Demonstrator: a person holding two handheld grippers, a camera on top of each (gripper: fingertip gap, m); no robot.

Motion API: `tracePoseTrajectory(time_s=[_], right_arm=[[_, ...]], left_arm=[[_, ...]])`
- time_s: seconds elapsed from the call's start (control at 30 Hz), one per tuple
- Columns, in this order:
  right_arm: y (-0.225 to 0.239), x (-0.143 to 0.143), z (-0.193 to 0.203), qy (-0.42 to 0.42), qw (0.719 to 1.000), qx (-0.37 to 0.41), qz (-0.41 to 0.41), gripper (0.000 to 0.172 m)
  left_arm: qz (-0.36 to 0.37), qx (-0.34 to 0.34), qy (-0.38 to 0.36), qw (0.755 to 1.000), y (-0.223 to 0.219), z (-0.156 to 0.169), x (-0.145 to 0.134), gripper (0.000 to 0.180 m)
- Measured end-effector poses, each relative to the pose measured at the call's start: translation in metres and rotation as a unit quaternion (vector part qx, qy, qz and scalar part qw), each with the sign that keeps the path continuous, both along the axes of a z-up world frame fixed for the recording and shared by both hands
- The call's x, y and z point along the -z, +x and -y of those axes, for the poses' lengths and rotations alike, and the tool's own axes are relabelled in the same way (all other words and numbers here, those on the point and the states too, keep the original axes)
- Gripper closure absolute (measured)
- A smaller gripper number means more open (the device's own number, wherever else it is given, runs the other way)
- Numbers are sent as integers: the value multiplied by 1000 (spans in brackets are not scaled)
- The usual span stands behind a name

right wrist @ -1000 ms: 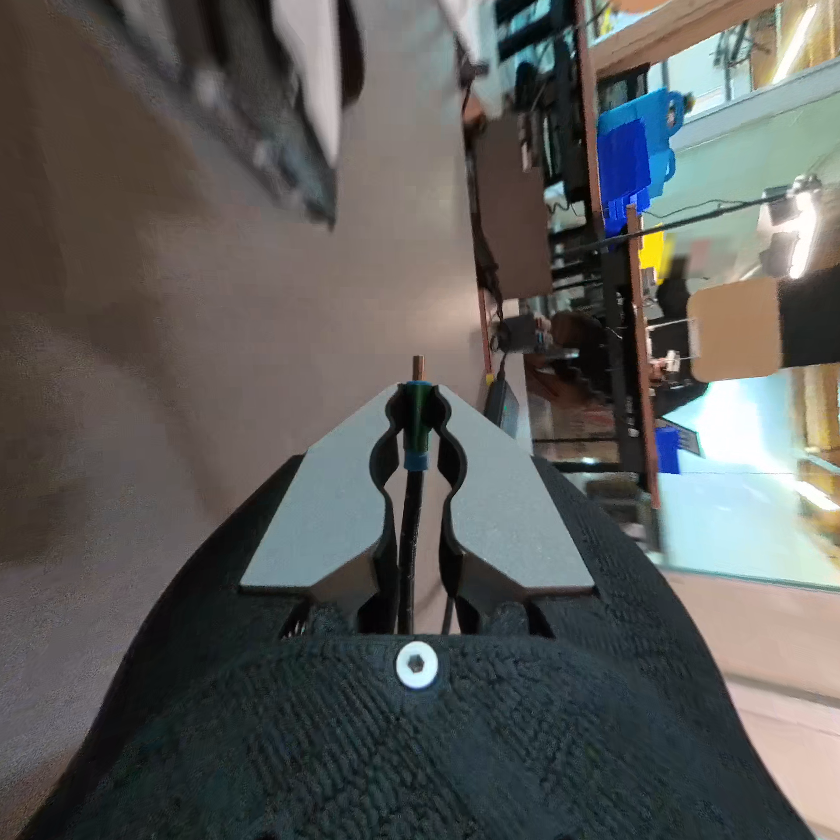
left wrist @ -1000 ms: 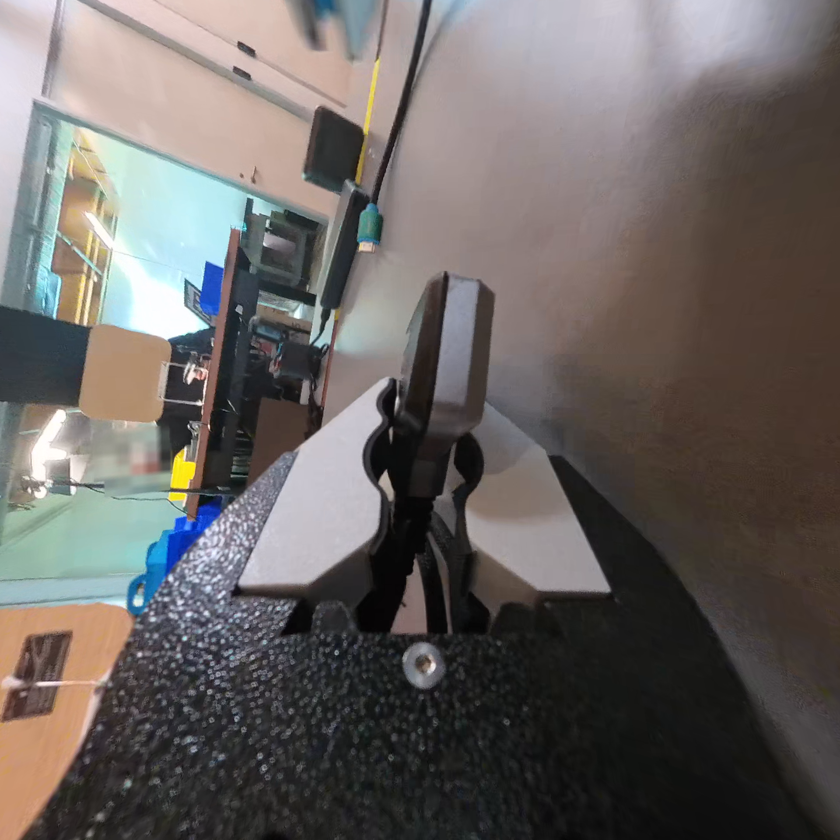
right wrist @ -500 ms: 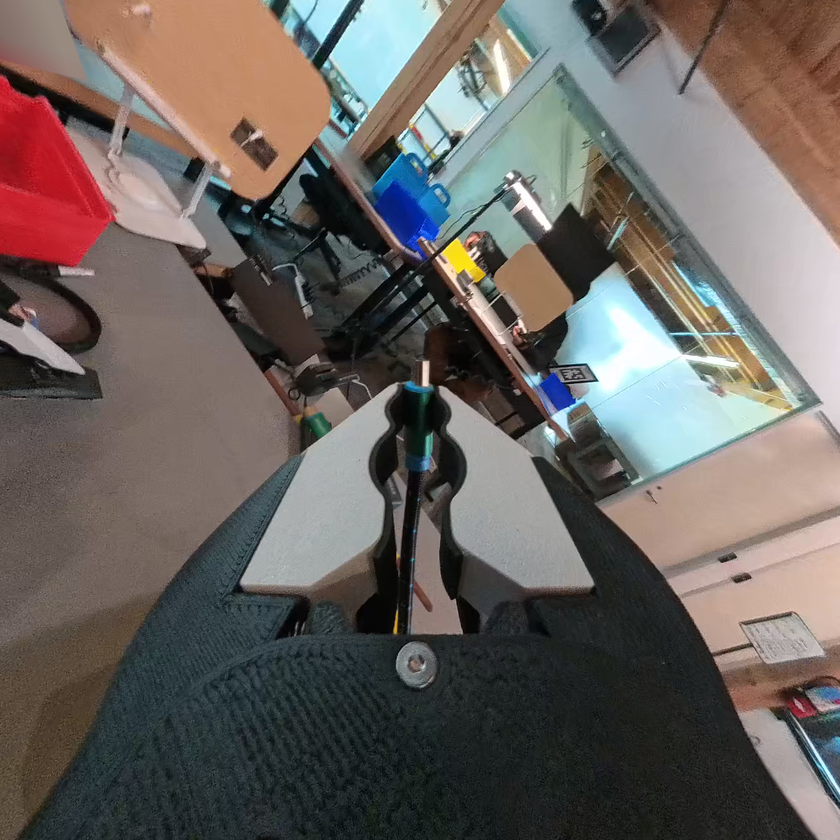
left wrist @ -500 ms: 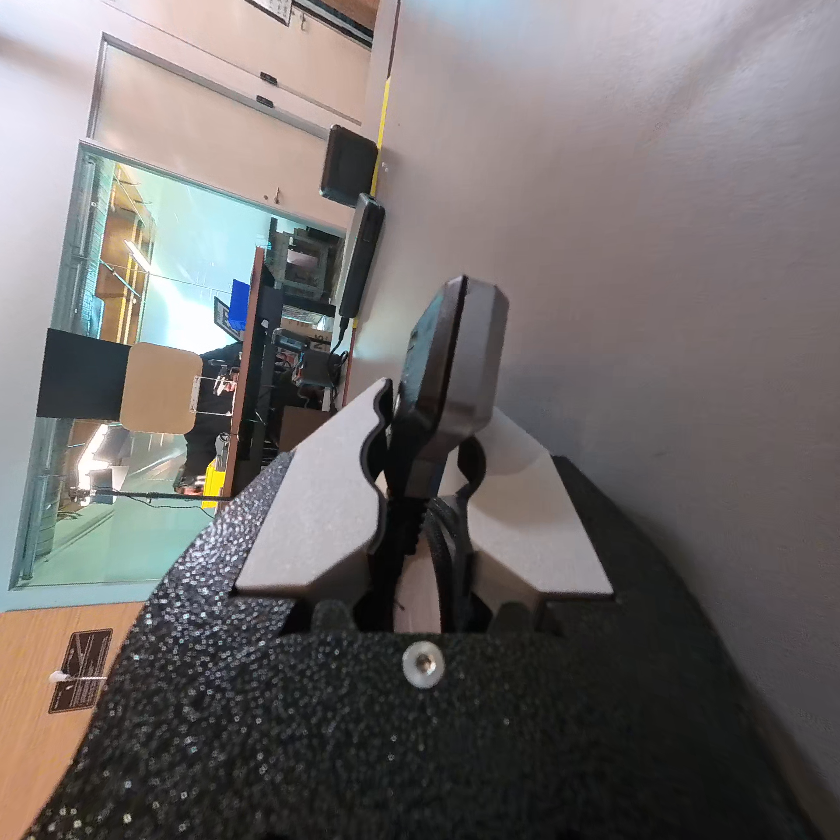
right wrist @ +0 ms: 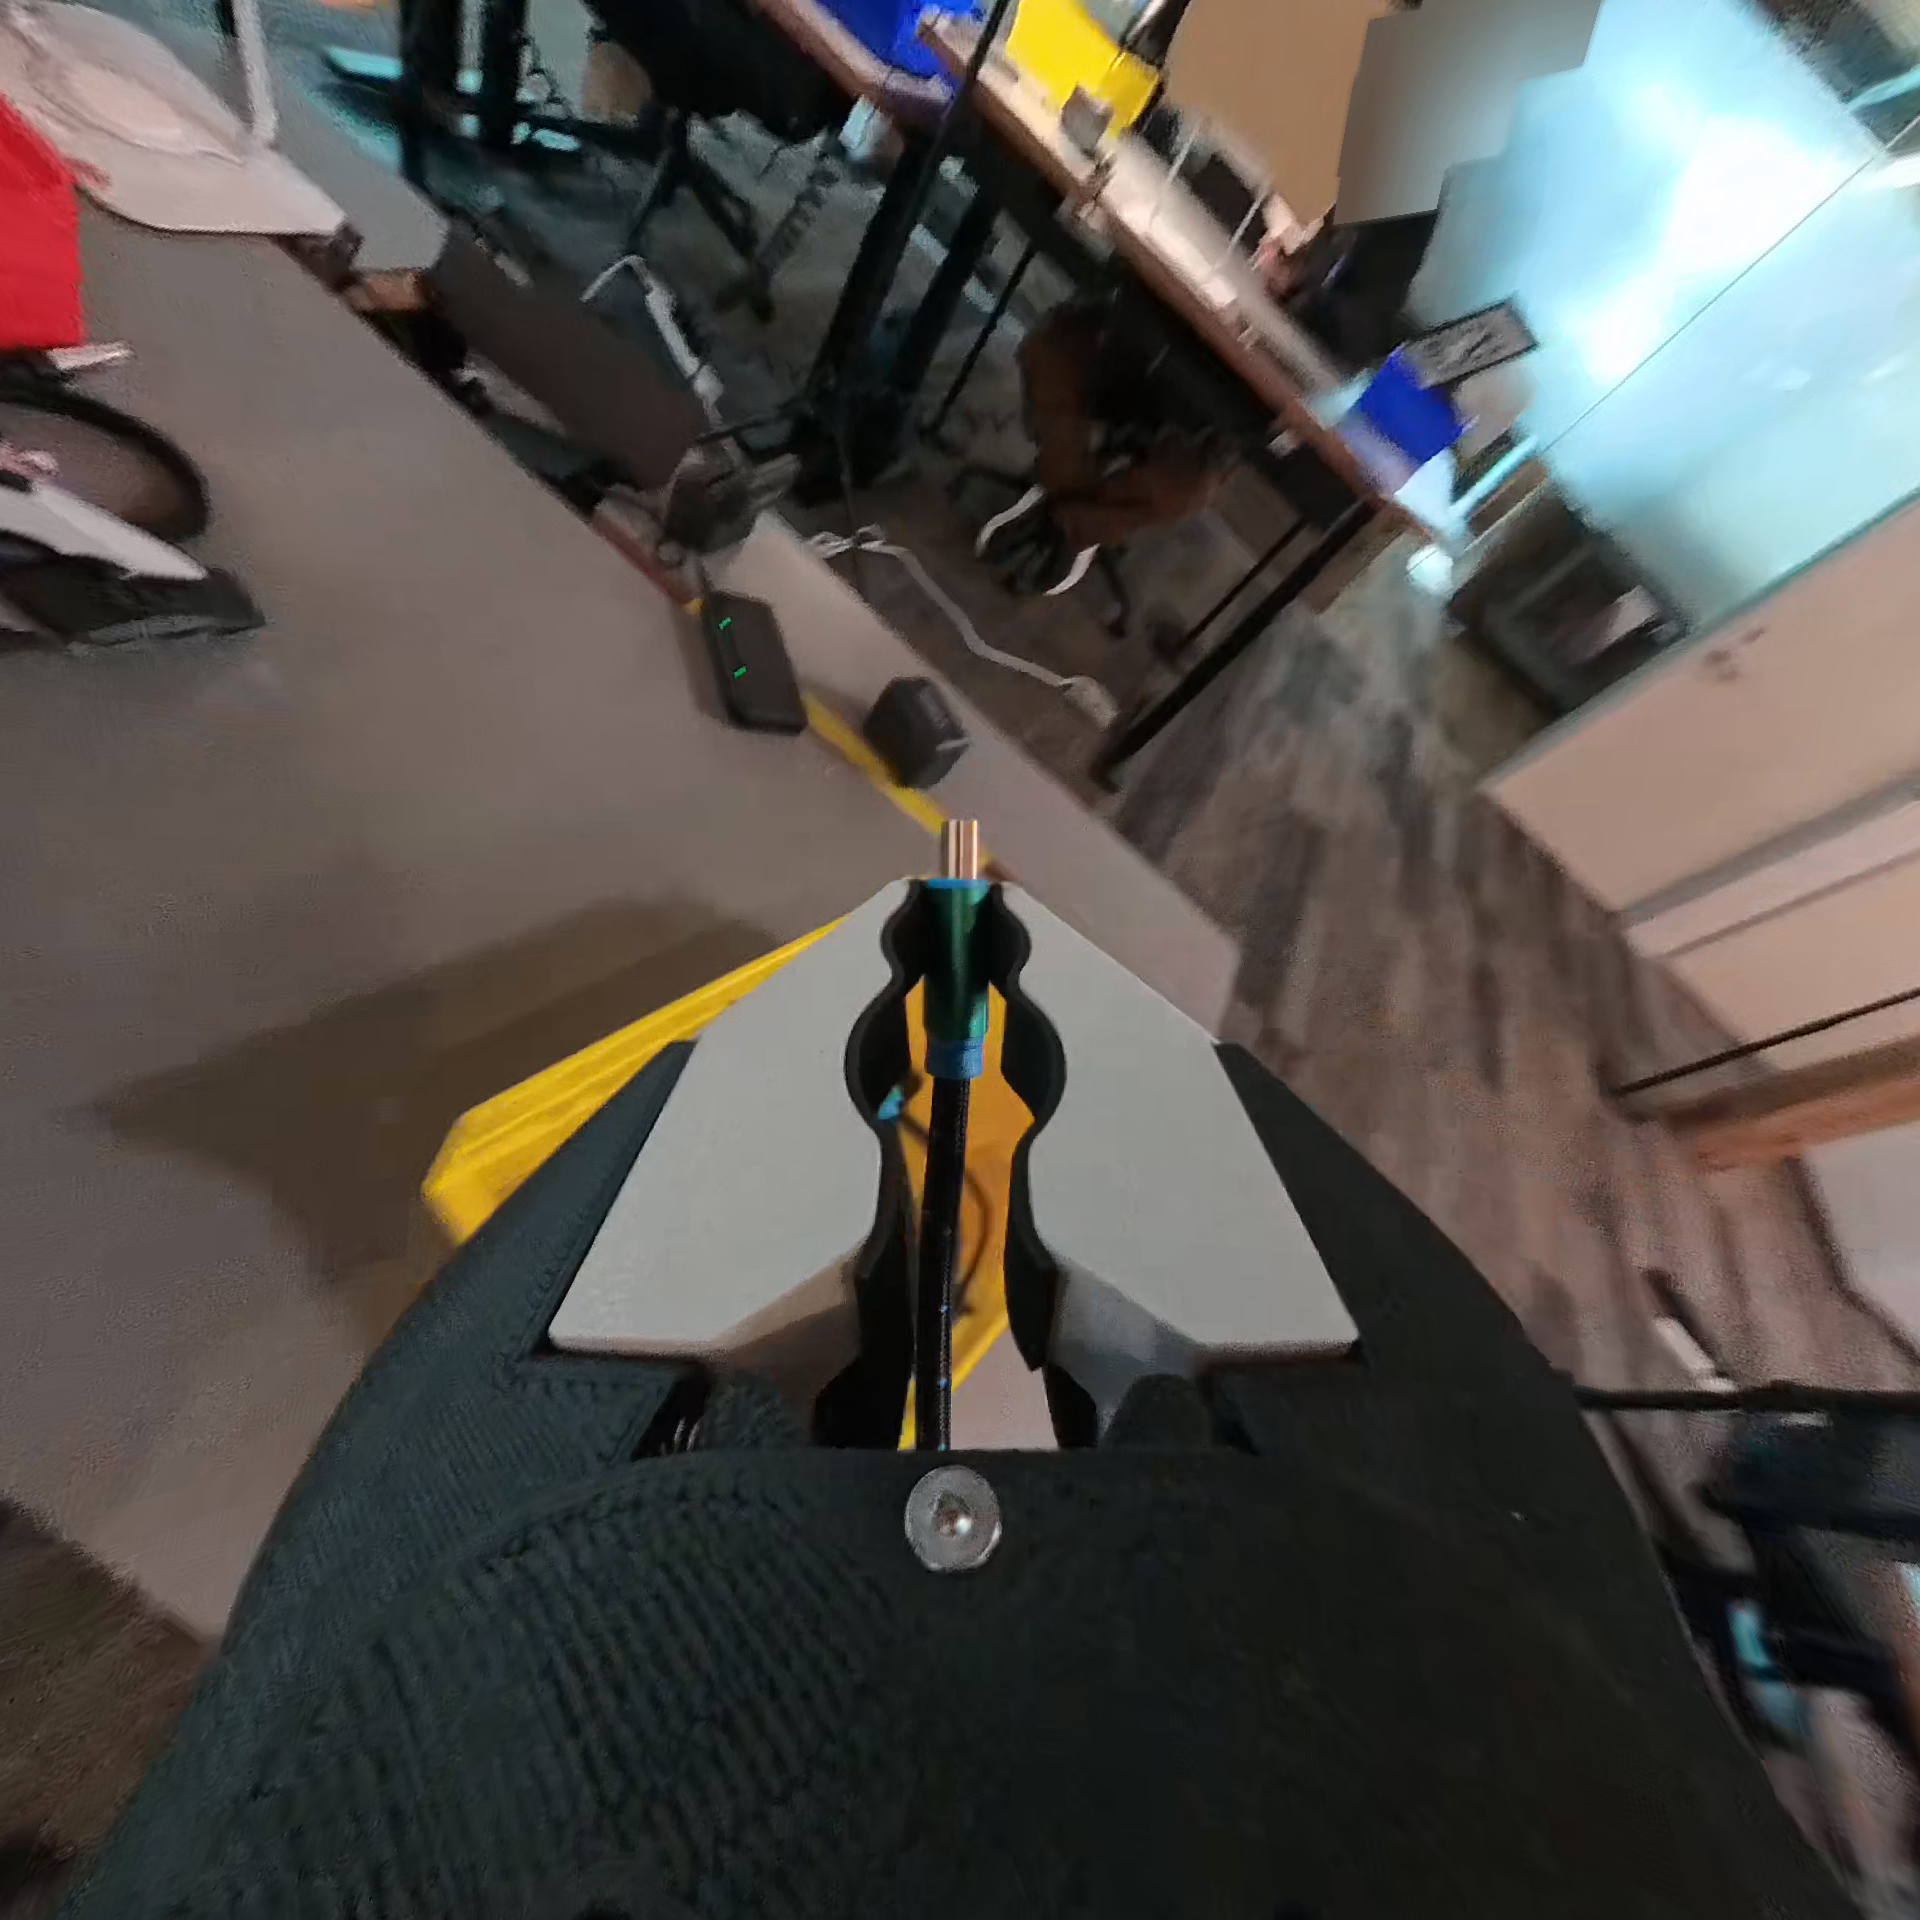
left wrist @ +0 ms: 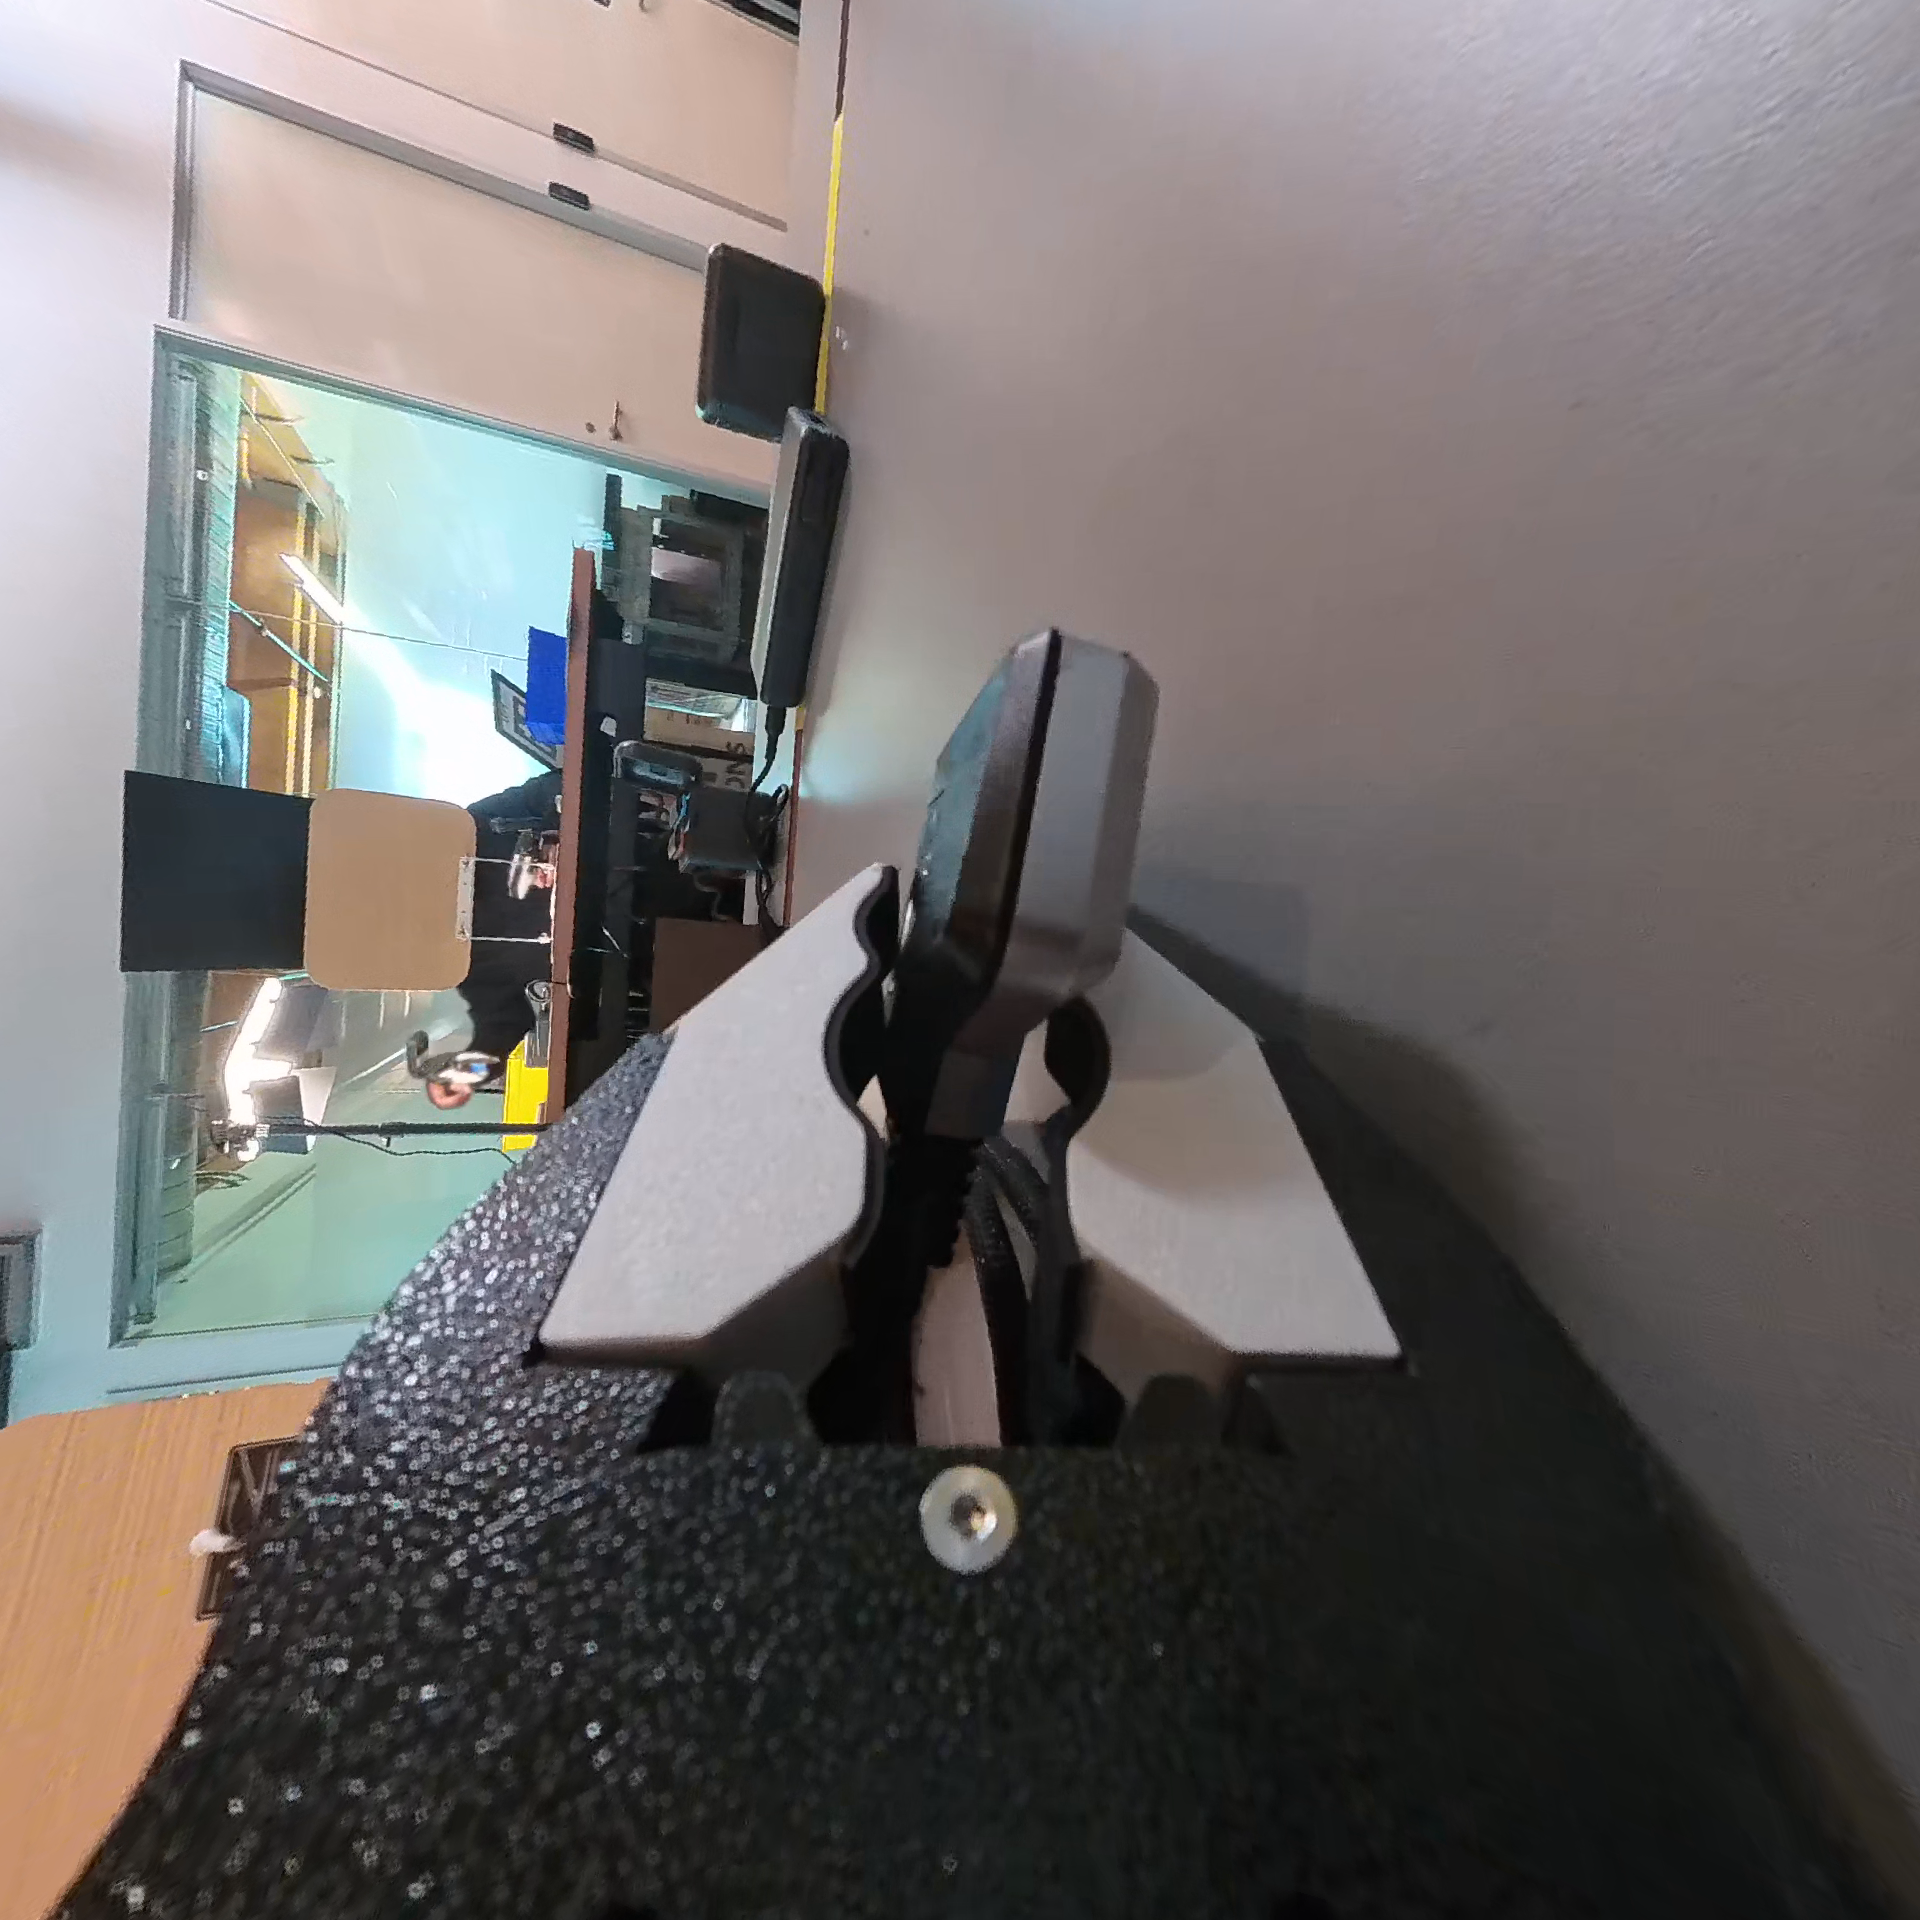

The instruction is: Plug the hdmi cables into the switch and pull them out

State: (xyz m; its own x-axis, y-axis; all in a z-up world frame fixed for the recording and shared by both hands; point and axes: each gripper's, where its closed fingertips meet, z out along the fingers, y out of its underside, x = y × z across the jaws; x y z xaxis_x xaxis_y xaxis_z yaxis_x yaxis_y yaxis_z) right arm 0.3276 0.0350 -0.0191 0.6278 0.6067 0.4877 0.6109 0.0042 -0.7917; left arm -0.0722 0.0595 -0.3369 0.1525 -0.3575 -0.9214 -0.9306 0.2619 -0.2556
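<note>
In the left wrist view my left gripper (left wrist: 987,935) is shut on the HDMI switch (left wrist: 1049,810), a small dark grey box with a black face. It stands up out of the jaws, and its black cable (left wrist: 997,1216) runs back between the fingers. The grey table (left wrist: 1507,520) fills the right side of this tilted view. In the right wrist view my right gripper (right wrist: 956,914) is shut on a green HDMI plug (right wrist: 954,966). Its copper tip (right wrist: 958,852) sticks out past the fingertips, and its black braided cable (right wrist: 940,1247) runs back. Neither gripper shows in the other's view.
A flat black device (right wrist: 750,665) and a small black box (right wrist: 916,729) sit by the table's far edge; both also show in the left wrist view (left wrist: 800,561) (left wrist: 758,353). Yellow tape (right wrist: 623,1070) marks the table. A red bin (right wrist: 31,249) is far left. Desks and a chair stand beyond. Left tips to right tips: about 50 centimetres.
The right gripper has swung with the plug in it, from facing the room to facing the table's far edge. The left gripper keeps the switch; the green plug no longer shows in its view.
</note>
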Motion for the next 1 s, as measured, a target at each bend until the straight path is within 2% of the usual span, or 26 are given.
tracePoseTrajectory(time_s=[0.2, 0.3, 0.43, 0.57, 0.63, 0.73, 0.87, 0.93, 1.0], right_arm=[[-31, 120, -19, -172, 984, -41, 13, 163], [-38, 176, -37, -231, 969, -14, 86, 163], [-28, 234, -53, -293, 926, 42, 232, 162], [-32, 273, -39, -405, 869, 39, 282, 162], [-30, 277, -33, -435, 849, 45, 296, 158], [-22, 257, -44, -399, 860, 90, 303, 117], [-25, 195, -67, -250, 904, 149, 312, 95], [-57, 169, -73, -153, 930, 129, 307, 89], [-105, 159, -68, -78, 945, 71, 310, 87]], left_arm=[[-6, -1, -1, 1000, 0, 0, 1, 157], [-5, -1, -3, 1000, -1, 0, 1, 157], [-5, 0, -5, 1000, -1, 1, 1, 157], [-6, 2, -6, 1000, -1, 1, 1, 156], [-7, 2, -6, 1000, -1, 1, 1, 157], [-7, 3, -7, 1000, 0, 2, 2, 157], [33, 6, -17, 999, 1, 1, -4, 156], [89, 6, -19, 996, 0, -1, -17, 156], [137, 9, -16, 990, -2, -1, -29, 156]])
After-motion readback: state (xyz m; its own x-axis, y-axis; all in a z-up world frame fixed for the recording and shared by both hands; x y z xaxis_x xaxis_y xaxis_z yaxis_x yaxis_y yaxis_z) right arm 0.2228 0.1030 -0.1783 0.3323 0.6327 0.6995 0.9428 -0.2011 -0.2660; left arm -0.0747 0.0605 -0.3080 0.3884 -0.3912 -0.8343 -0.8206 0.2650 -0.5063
